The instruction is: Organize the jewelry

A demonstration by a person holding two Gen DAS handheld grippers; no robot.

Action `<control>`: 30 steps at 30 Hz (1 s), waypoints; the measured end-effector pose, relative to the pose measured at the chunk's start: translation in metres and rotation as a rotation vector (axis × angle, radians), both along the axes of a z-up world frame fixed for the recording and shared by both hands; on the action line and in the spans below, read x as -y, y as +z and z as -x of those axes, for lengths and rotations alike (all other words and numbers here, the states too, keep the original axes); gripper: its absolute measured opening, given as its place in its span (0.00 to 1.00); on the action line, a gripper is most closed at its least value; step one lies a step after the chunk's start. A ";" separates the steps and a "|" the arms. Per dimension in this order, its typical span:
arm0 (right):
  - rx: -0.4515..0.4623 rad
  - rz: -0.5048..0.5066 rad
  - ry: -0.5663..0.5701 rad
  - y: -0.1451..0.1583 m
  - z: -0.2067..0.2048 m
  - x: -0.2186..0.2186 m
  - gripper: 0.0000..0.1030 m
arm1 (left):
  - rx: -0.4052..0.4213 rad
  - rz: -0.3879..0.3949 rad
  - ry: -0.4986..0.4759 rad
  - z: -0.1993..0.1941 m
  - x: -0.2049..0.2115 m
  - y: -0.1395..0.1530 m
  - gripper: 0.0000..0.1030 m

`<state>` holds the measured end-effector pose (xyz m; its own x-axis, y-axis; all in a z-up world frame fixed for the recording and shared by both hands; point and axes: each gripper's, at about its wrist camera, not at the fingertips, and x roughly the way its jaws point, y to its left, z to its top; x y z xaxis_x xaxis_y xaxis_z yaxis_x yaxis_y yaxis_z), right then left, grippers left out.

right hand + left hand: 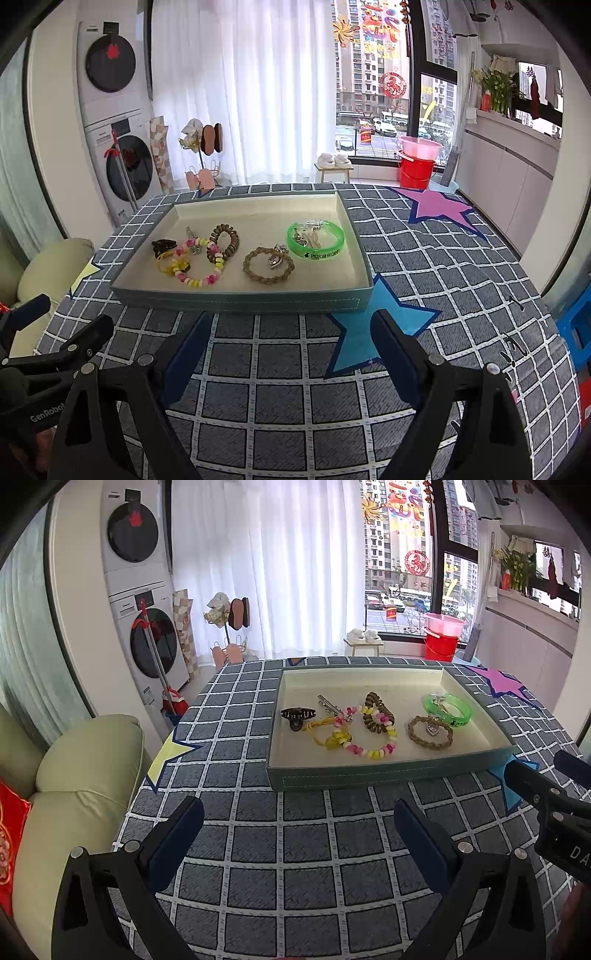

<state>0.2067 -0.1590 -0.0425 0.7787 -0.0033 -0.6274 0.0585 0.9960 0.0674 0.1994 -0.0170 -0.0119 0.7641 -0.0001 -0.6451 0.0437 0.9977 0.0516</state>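
Note:
A shallow grey-green tray (369, 775) (236, 301) with a cream lining sits on the checked tablecloth. In it lie a dark claw clip (297, 716) (162, 245), a yellow hair tie (325, 734), a pink-and-yellow bead bracelet (364, 751) (195, 281), a brown coil tie (376, 712) (223, 240), a braided brown bracelet (430, 733) (267, 266) with a silver pendant, and a green wristband (448, 709) (316, 240). My left gripper (299, 816) is open and empty in front of the tray. My right gripper (291, 328) is open and empty, also before the tray.
The table (461, 280) carries star patches, blue (376, 325) and purple (436, 206). A cream sofa (74, 775) with a red cushion stands to the left. Stacked washing machines (144, 602), a red bucket (441, 642) and a window lie beyond the table.

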 end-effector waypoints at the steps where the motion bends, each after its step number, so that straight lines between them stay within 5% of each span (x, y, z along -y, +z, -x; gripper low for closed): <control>1: 0.000 0.001 0.000 0.000 0.000 0.000 0.88 | 0.000 0.000 0.000 0.000 0.000 0.000 1.00; 30: 0.001 -0.002 0.001 0.001 0.000 0.000 0.87 | 0.002 0.002 -0.001 0.002 0.002 0.001 1.00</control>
<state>0.2067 -0.1595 -0.0418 0.7791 -0.0014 -0.6269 0.0574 0.9960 0.0691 0.1978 -0.0187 -0.0107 0.7652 -0.0022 -0.6438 0.0445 0.9978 0.0495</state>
